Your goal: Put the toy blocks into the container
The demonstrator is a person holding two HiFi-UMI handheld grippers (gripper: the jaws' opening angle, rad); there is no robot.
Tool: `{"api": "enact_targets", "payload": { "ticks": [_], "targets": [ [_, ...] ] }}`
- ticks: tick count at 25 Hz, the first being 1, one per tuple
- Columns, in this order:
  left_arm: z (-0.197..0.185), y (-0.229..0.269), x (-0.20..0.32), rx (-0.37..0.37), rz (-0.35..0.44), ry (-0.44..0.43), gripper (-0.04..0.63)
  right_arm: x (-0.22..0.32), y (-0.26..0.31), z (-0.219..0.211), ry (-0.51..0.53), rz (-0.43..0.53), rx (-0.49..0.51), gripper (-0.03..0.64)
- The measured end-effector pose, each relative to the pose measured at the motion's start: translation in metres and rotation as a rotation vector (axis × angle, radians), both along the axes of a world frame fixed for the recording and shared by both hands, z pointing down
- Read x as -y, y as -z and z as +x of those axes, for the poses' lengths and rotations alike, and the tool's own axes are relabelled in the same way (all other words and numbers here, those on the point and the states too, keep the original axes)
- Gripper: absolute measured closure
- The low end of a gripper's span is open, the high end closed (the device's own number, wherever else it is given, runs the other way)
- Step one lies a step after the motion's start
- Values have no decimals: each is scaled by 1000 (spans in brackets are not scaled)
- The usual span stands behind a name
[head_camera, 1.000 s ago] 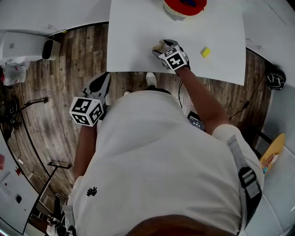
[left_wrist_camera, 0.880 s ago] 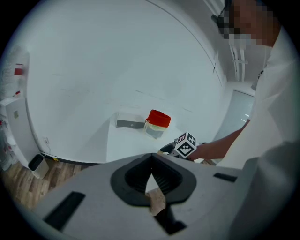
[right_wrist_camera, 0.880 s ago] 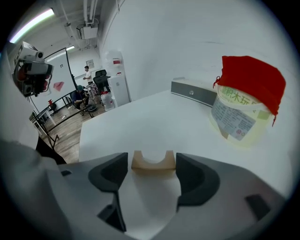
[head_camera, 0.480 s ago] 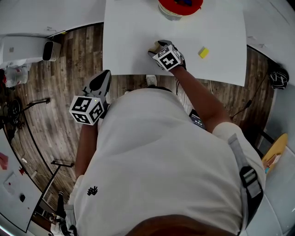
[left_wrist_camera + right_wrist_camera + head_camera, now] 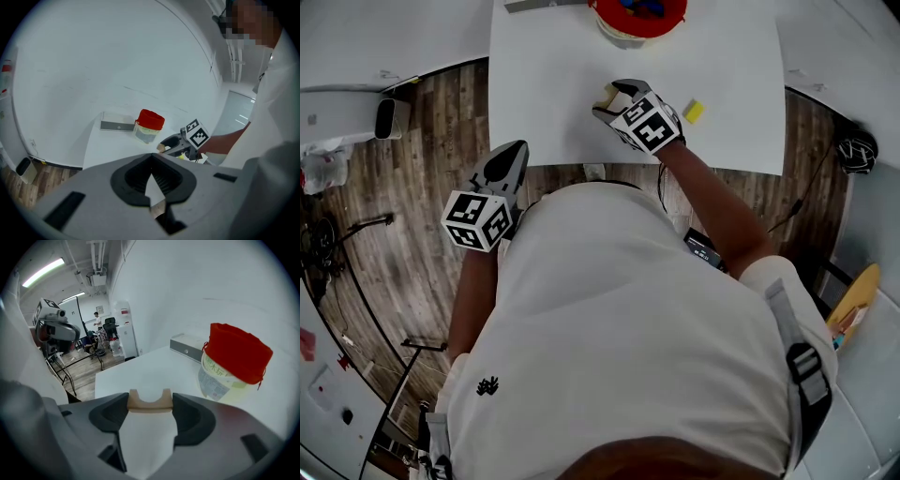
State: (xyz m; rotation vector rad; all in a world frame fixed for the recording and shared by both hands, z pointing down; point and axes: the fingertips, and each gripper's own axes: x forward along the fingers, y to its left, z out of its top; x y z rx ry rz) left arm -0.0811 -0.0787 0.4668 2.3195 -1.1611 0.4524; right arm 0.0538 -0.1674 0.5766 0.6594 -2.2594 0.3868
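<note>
a pale tan block (image 5: 150,401) is held between the black pads (image 5: 112,416) of the grey right gripper (image 5: 150,405). ahead of it and to its right, a clear container (image 5: 220,380) is topped in red, and what seems to be greenish print is carried on its label. a yellow block (image 5: 694,112) is seen beside the gripper on the white table (image 5: 544,84). black-and-white square markers are borne on the cube (image 5: 649,124).

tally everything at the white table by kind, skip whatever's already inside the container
tan arch block, in the right tool: 1
yellow block: 1
red-topped container: 1
flat grey box: 1
total: 4
</note>
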Motion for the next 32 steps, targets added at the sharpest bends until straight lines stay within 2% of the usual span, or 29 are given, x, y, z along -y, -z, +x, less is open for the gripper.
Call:
{"api": "enact_targets", "payload": {
  "ticks": [6, 15, 19, 25, 32],
  "targets": [
    [18, 5, 19, -19, 7, -21, 589, 27, 69, 16, 15, 29, 71, 319],
    [29, 7, 34, -24, 16, -6, 589, 121, 137, 67, -9, 183, 23, 319],
    [27, 6, 36, -20, 19, 19, 589, 163, 138, 81, -18, 204, -17, 319],
    [13, 2, 33, -19, 7, 67, 589, 200, 121, 79, 7, 172, -66, 319],
    [2, 0, 28, -15, -6, 114, 589, 231, 77, 76, 142, 126, -277, 319]
  ]
}}
